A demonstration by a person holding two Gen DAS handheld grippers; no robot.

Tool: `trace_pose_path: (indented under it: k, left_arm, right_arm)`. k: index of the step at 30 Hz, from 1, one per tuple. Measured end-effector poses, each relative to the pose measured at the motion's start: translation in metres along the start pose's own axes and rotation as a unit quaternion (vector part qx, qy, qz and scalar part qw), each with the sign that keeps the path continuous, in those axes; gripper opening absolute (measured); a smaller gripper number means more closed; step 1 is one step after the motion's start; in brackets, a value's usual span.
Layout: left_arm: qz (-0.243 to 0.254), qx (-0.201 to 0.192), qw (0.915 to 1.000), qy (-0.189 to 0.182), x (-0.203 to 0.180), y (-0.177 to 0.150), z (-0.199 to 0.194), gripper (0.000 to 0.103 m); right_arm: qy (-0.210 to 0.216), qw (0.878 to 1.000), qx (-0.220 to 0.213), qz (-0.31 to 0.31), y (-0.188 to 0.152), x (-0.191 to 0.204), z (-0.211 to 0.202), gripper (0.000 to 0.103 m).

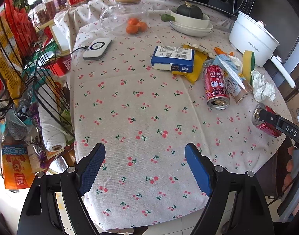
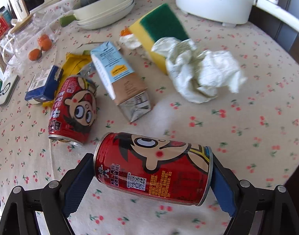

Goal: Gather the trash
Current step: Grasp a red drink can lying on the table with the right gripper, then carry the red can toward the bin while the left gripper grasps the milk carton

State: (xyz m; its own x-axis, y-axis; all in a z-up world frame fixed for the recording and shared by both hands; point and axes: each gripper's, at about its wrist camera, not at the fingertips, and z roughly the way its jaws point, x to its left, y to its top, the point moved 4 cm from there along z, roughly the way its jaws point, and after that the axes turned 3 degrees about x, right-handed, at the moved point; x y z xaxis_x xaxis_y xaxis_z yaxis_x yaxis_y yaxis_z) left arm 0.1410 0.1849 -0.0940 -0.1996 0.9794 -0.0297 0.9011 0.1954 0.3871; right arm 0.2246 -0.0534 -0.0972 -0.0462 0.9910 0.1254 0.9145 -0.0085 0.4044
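A red drink can (image 2: 153, 166) lies crosswise between the blue pads of my right gripper (image 2: 151, 160), which is shut on its two ends just above the cherry-print tablecloth (image 2: 247, 127). The left wrist view shows the same can (image 1: 266, 125) at the table's right edge, under a black finger (image 1: 274, 120) of that gripper. A second red can (image 2: 73, 107) lies on its side beside a milk carton (image 2: 122, 78). Crumpled paper (image 2: 204, 72), a sponge (image 2: 159, 31), a blue box (image 2: 43, 84) and a yellow wrapper (image 2: 77, 60) lie behind. My left gripper (image 1: 144, 166) hangs open over bare cloth near the front edge.
A white electric pot (image 1: 251, 37) stands at the back right, near stacked dishes with a squash (image 1: 190, 19). A glass jug with oranges (image 1: 127, 17) and a white corded device (image 1: 97, 49) sit further left. A wire rack of snacks (image 1: 16, 62) crowds the table's left side.
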Motion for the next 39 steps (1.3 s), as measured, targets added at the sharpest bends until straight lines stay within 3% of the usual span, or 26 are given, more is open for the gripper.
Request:
trace_pose_path:
  k: [8, 16, 20, 30, 34, 39]
  left_arm:
    - [0.034, 0.001, 0.9994, -0.006, -0.064, 0.011, 0.002, 0.086]
    - [0.008, -0.031, 0.9962, -0.081, -0.154, 0.052, 0.001, 0.086]
    - [0.009, -0.045, 0.9964, -0.071, -0.186, 0.075, 0.021, 0.081]
    - [-0.025, -0.017, 0.9972, -0.068, -0.207, 0.1, 0.09, 0.06]
    - [-0.024, -0.012, 0.9976, -0.063, -0.208, 0.1, 0.099, 0.041]
    - [-0.027, -0.015, 0.9976, -0.062, -0.195, 0.096, 0.091, 0.039]
  right_arm:
    - [-0.026, 0.999, -0.015, 0.012, 0.005, -0.069, -0.035, 0.091]
    - [-0.032, 0.998, -0.015, 0.048, 0.004, -0.136, -0.056, 0.091]
    - [-0.029, 0.998, -0.013, 0.063, 0.003, -0.162, -0.064, 0.091]
    - [-0.026, 0.996, -0.008, 0.079, -0.006, -0.209, -0.076, 0.091]
    - [-0.028, 0.997, -0.002, 0.069, -0.012, -0.215, -0.077, 0.091]
    - [-0.03, 0.998, 0.004, 0.06, -0.018, -0.219, -0.076, 0.091]
